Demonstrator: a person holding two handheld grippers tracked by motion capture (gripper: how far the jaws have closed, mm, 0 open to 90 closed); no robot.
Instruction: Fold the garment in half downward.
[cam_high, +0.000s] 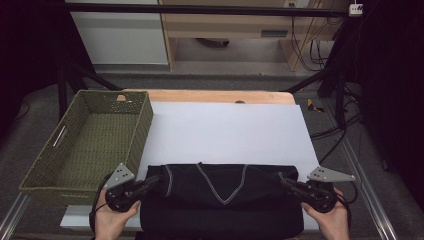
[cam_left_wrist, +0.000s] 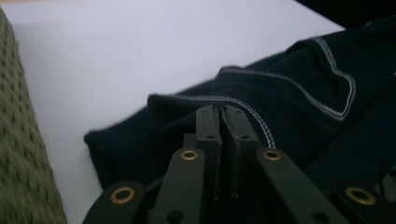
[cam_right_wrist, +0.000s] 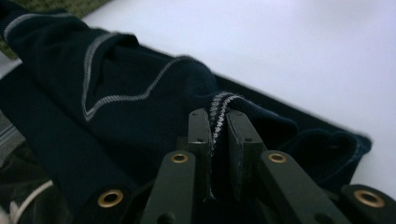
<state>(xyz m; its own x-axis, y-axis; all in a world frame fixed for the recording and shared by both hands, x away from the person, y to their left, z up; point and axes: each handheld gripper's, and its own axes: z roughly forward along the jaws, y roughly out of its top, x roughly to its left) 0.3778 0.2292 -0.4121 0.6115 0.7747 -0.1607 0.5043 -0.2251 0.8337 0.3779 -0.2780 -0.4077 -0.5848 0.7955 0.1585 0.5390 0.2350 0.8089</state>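
Observation:
A dark navy garment (cam_high: 220, 192) with pale grey stitching lies folded across the near part of the white sheet (cam_high: 225, 132). My left gripper (cam_high: 157, 179) is shut on its left end. In the left gripper view the two jaws pinch a stitched fold of the dark cloth (cam_left_wrist: 261, 107) at my left gripper's tips (cam_left_wrist: 223, 112). My right gripper (cam_high: 282, 181) is shut on the garment's right end. In the right gripper view a stitched hem (cam_right_wrist: 218, 109) is clamped at my right gripper's tips (cam_right_wrist: 218, 116). A hand holds each gripper at the table's near edge.
A woven olive-green basket (cam_high: 47, 162) stands empty at the left, its wall close to my left gripper and seen as the basket (cam_left_wrist: 23, 154) in the left gripper view. The wooden table edge (cam_high: 210, 96) lies beyond the sheet. Cables and dark frame legs stand at the right.

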